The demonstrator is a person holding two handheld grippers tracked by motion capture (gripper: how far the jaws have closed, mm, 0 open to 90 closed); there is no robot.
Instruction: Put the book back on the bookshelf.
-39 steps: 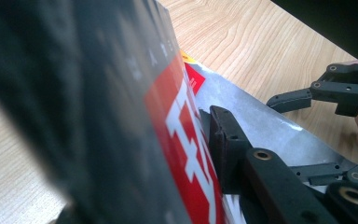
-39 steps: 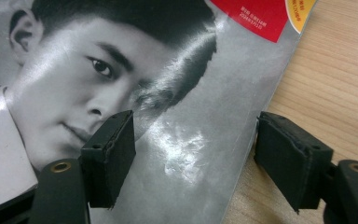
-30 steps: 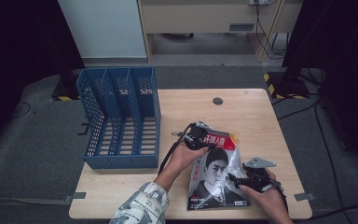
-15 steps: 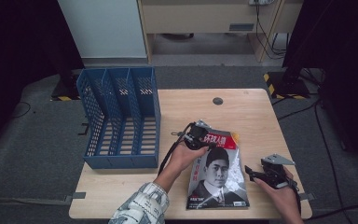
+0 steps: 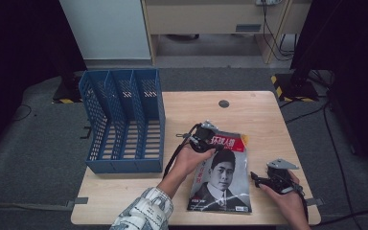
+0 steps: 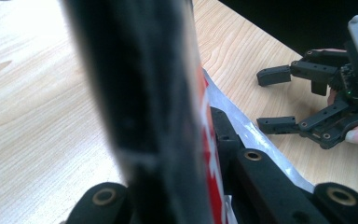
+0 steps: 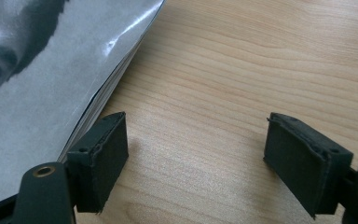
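High view | left claw is clamping the magazine at its top edge, magazine lying flat on the bench | right claw is gaping, released, just beside it | lifting into blue file rack is remaining, judging by layout

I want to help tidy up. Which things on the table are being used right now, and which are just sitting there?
In use:
- magazine, top edge clamped in the left gripper
- right gripper, open just beside the magazine's right edge

Just sitting there:
- blue file rack, lying on its back, slots empty
- small dark round disc near the table's far edge
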